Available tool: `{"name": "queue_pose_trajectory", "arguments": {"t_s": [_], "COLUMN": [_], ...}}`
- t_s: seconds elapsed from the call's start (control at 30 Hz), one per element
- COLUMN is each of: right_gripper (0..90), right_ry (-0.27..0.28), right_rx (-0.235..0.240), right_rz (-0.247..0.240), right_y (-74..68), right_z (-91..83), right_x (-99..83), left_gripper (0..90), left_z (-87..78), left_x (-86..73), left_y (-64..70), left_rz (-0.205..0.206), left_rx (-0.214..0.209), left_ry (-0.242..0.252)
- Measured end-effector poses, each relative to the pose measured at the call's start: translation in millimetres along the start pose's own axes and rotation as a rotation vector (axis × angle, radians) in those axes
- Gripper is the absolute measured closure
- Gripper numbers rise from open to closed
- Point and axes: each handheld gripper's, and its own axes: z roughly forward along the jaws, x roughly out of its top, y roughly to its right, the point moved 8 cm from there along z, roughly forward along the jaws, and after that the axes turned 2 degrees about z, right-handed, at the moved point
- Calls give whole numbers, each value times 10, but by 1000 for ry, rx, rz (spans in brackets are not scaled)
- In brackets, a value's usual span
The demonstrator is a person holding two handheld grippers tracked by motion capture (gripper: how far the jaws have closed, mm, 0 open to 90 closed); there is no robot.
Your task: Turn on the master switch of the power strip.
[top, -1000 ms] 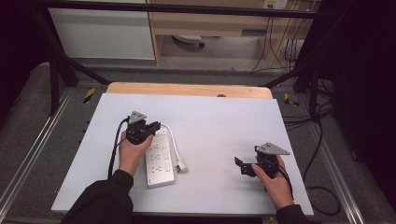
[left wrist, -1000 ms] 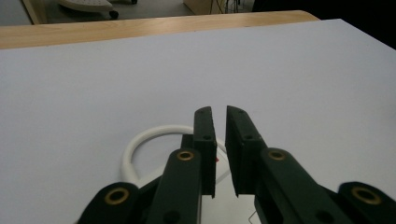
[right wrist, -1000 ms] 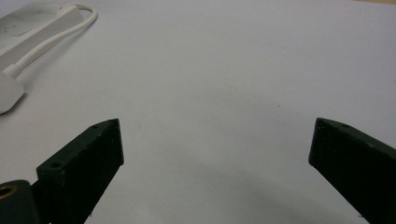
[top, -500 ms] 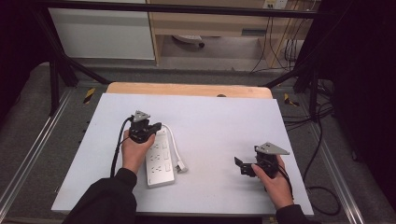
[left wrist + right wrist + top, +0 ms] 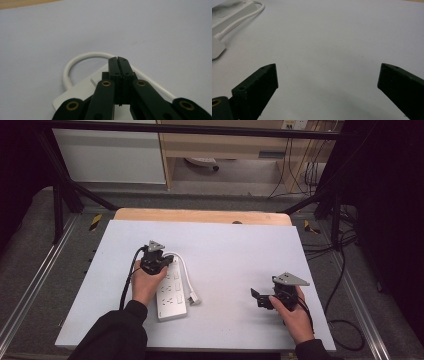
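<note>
The power strip (image 5: pixel 171 290) lies flat on the left half of the white worktop (image 5: pixel 235 245), its white cord (image 5: pixel 75 60) looped off the far end and its plug (image 5: pixel 194 297) resting just beside it, not in any socket. Your left gripper (image 5: pixel 152 262) presses on the strip's far end, fingers closed together on nothing. Your right gripper (image 5: pixel 260 297) waits well apart, fingers wide open and empty. I'd judge the plug work is barely begun.
</note>
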Motion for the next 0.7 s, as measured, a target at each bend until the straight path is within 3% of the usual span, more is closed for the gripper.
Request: {"name": "queue_pose_trajectory", "arguments": {"t_s": [0.7], "right_gripper": [35], "right_ry": [-4], "right_rx": [3], "right_rz": [-3], "right_y": [-2], "right_z": [-1], "right_x": [-1], "left_gripper": [900], "left_z": [66], "left_x": [-30], "left_y": [-36], "left_rz": [9], "left_rx": [34], "left_ry": [-15]}}
